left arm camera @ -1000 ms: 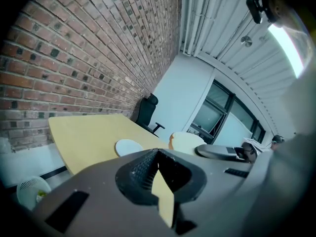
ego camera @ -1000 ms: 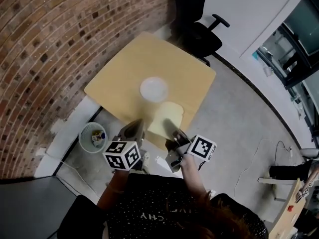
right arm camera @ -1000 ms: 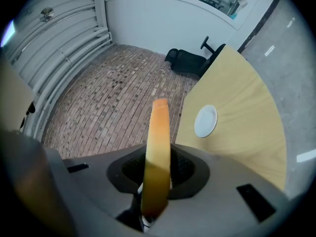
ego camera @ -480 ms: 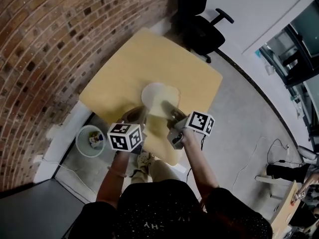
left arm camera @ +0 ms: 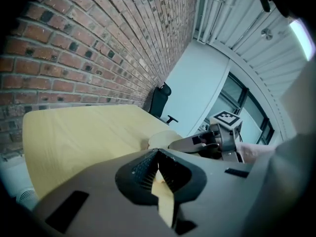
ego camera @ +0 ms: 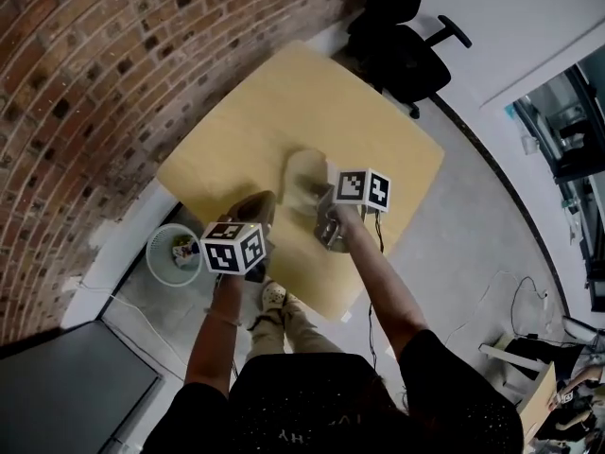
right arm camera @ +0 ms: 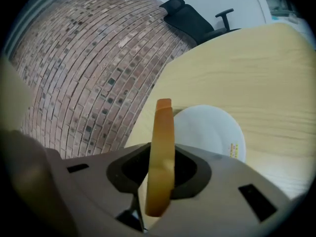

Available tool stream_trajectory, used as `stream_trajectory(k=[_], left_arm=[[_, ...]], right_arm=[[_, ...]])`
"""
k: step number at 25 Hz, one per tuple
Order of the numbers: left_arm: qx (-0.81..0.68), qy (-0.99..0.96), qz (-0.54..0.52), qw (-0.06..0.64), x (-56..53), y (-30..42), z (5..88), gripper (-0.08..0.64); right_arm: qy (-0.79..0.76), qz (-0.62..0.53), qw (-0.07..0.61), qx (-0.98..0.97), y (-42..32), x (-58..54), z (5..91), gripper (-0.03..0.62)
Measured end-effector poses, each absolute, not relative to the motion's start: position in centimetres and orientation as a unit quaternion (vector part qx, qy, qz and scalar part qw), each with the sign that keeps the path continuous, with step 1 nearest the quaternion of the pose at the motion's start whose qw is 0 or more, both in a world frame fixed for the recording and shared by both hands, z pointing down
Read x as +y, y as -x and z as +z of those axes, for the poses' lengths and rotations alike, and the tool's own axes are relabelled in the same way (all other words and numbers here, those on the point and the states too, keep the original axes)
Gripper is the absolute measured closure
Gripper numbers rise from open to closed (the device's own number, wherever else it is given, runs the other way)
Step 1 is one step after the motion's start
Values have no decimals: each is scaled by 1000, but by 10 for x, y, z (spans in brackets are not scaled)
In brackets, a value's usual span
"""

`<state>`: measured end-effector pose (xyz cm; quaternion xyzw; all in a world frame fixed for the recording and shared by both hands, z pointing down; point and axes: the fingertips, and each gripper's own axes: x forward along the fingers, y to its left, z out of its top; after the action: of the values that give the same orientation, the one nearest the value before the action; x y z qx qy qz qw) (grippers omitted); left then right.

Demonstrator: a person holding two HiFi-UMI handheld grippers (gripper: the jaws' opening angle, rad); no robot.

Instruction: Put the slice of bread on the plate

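Note:
My right gripper (ego camera: 319,193) is shut on the slice of bread (ego camera: 304,170), holding it above the middle of the yellow table (ego camera: 284,102). In the right gripper view the slice (right arm camera: 163,147) stands edge-on between the jaws (right arm camera: 160,168), with the white plate (right arm camera: 210,130) on the table just beyond and below it. In the head view the bread hides the plate. My left gripper (ego camera: 255,206) hovers over the table's near left part, its jaws (left arm camera: 157,157) together with nothing held. The left gripper view shows the right gripper (left arm camera: 190,143) and the pale slice (left arm camera: 163,138) ahead.
A brick wall (ego camera: 95,64) runs along the table's left side. A black office chair (ego camera: 406,60) stands behind the far corner. A white wastebasket (ego camera: 175,253) sits on the floor by the near left corner. The person's shoes (ego camera: 274,296) are under the near edge.
Both grippers have moved forward and down over the table. The right one has carried the bread from the near edge to above the plate, which it now covers in the head view.

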<state>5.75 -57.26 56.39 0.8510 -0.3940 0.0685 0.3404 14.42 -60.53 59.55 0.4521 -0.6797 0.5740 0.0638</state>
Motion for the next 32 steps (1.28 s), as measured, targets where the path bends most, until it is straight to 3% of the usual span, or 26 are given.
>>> stream_trajectory(k=[3,5,10,15,18,22,32], left_arm=[[-394,-853,61,338,-570,-56,555,549],[-393,-854,55,336,-569,-56,549,549],[-391,-860,62,322,-568,-65,538,549],[-389,-867,61,305,-556,-78,519,549],[-383,-874,62,293,-543,-87,511,549],[-381,-879,66,279,-532,-96,511,549],[-383,-879,70,276,-523,-104,513,549]], right_arm=[[-491,534,113,-679,-152,-607,598,483],[-512,494,157,-685,-157,-606,597,339],[-570,438,171,-673,-198,-597,582,311],[-509,461,-27,-726,-189,-559,536,314],[-510,418,-37,-751,-180,-532,522,578],[-523,353,-9,-776,-174,-510,513,580],[-537,320,4,-780,-186,-508,507,581]])
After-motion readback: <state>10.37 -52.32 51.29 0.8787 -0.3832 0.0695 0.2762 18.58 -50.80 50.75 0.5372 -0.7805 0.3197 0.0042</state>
